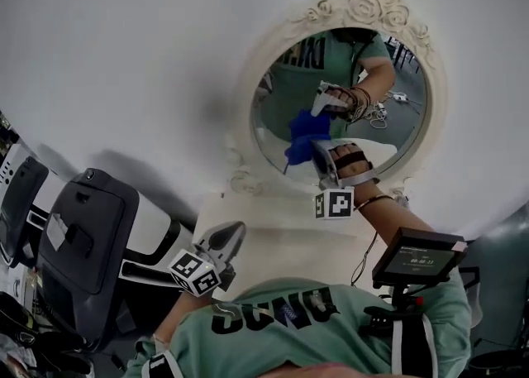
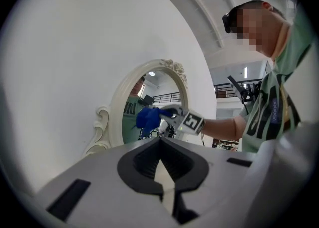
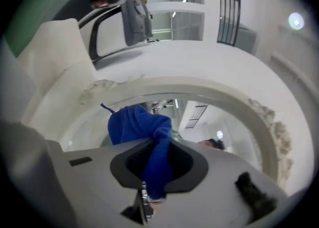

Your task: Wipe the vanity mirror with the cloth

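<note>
White wall behind mirror; right hand-held gripper pinches cloth by one fold, which could slip under rubbing; left hand-held gripper pressed together, empty.

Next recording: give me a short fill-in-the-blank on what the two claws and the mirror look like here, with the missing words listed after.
1. The right claw is shut on a ____ cloth.
2. The cream mirror has carved roses at the ____ of its frame.
3. The left claw is ____ and holds nothing.
Missing words: blue; top; shut.
</note>
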`<state>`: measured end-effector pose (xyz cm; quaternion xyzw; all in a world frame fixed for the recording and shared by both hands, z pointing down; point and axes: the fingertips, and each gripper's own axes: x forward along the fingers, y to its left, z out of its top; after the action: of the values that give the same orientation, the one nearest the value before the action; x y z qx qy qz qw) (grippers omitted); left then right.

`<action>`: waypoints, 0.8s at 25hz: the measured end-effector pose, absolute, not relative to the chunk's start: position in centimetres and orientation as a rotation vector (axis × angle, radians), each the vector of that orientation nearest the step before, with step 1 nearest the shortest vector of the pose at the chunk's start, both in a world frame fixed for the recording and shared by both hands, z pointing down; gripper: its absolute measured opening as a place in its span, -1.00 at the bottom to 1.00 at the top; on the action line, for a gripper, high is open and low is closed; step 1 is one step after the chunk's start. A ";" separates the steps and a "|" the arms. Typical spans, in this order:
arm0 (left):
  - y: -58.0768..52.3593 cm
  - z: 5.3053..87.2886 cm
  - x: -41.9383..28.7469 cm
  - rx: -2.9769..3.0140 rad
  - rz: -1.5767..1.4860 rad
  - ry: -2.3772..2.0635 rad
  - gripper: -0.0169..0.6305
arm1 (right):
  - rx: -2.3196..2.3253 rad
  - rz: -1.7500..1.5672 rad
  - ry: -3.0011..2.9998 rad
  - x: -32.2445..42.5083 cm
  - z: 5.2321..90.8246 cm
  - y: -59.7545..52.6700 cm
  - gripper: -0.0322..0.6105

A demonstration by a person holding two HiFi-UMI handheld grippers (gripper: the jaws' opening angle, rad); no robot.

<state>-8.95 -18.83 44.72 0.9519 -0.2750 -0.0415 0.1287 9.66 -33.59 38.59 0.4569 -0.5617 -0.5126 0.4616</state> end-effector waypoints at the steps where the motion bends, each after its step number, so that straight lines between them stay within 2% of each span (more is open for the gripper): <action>1: -18.9 44.3 -8.8 2.778 -0.139 -0.797 -0.92 | 1.190 -1.308 -1.351 10.2 34.1 -33.4 -0.73; 5: -19.2 43.1 -8.2 2.807 -0.202 -0.793 -0.92 | 1.406 -1.446 -1.160 13.5 18.6 -32.8 -0.73; 8: -19.1 42.8 -8.2 2.813 -0.217 -0.800 -0.92 | 1.488 -1.470 -1.028 15.6 12.4 -32.8 -0.73; 20: -19.9 43.0 -9.2 2.789 -0.200 -0.835 -0.92 | 1.547 -1.414 -0.942 17.2 10.1 -34.4 -0.73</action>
<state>-9.18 -19.94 43.02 0.9498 -0.2843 -0.0681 0.1117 17.23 -34.43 10.13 0.6142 -0.3742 -0.5613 0.4094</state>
